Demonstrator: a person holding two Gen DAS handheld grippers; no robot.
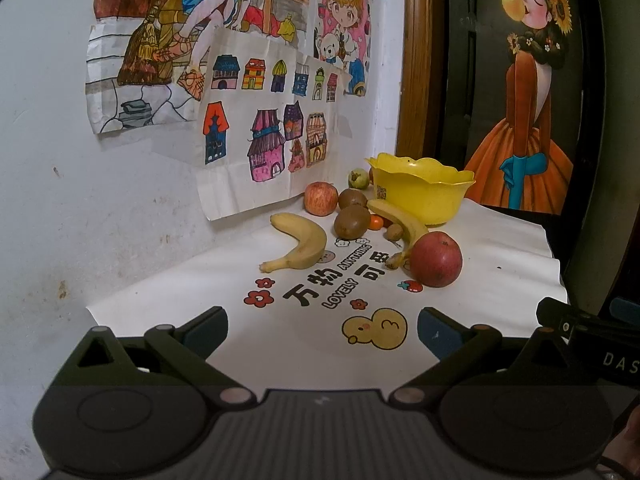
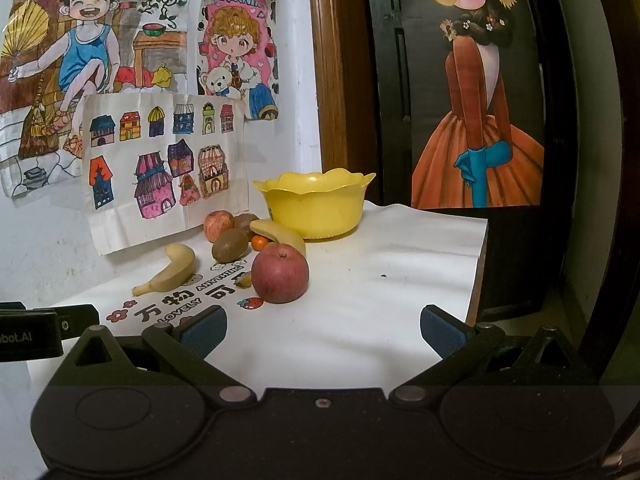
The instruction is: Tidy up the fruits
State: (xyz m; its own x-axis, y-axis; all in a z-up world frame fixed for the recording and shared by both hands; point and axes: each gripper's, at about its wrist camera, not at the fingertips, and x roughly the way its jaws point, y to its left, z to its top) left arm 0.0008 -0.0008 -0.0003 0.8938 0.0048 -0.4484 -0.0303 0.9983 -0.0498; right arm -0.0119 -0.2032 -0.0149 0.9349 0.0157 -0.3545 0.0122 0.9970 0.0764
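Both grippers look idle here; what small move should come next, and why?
Probably ease the open right gripper forward toward the near red apple: it is the closest fruit, nothing blocks it, and the yellow bowl appears empty.

Setting: a home, a lived-in room corner. Ahead of the tongs and to the left, hand-coloured children's drawings (image 2: 160, 152) are stuck to a scuffed white wall (image 1: 60, 200). Ahead to the right, a wooden door frame (image 2: 332, 80) borders a dark door carrying a poster of a girl (image 2: 480, 100). Directly ahead, a table under a cartoon-printed cloth (image 2: 380, 300) carries loose fruit (image 2: 280, 274)
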